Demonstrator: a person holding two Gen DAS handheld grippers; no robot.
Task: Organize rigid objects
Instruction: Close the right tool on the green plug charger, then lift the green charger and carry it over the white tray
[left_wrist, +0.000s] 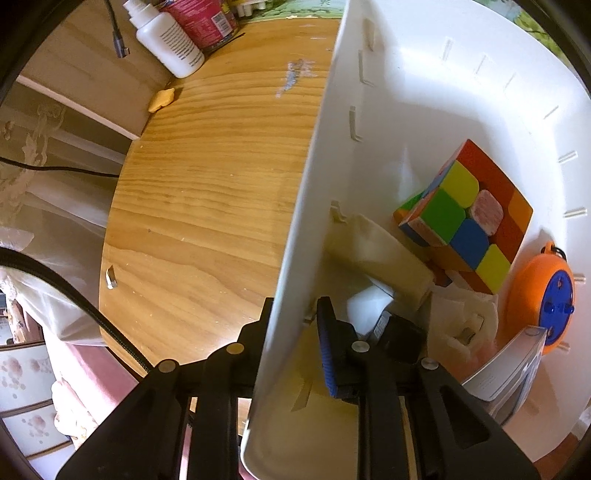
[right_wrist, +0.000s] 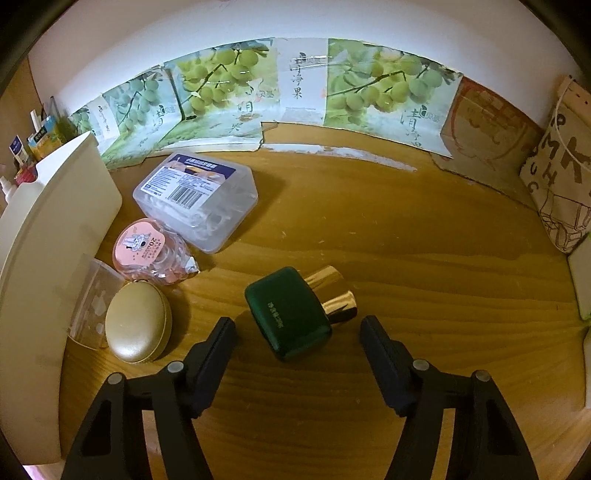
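My left gripper (left_wrist: 295, 306) points down and is shut on the side wall of a white bin (left_wrist: 321, 155), one finger outside and the blue-padded finger (left_wrist: 327, 332) inside. In the bin lie a colourful puzzle cube (left_wrist: 465, 218), an orange and blue round gadget (left_wrist: 543, 299) and a beige pouch (left_wrist: 380, 254). My right gripper (right_wrist: 297, 323) is open over the wooden table (right_wrist: 406, 240). A dark green bottle (right_wrist: 291, 314) with a gold cap (right_wrist: 332, 291) lies between its fingers, untouched. A gold oval case (right_wrist: 136, 325), a pink heart-shaped box (right_wrist: 147, 251) and a clear plastic box (right_wrist: 199, 199) lie beside the bin (right_wrist: 48, 258).
A white bottle (left_wrist: 166, 40) and a red can (left_wrist: 203, 18) stand at the table's far corner, near a small yellow piece (left_wrist: 161, 99). Grape-printed cardboard (right_wrist: 221, 92) lines the back wall. A canvas bag (right_wrist: 565, 166) stands at the right.
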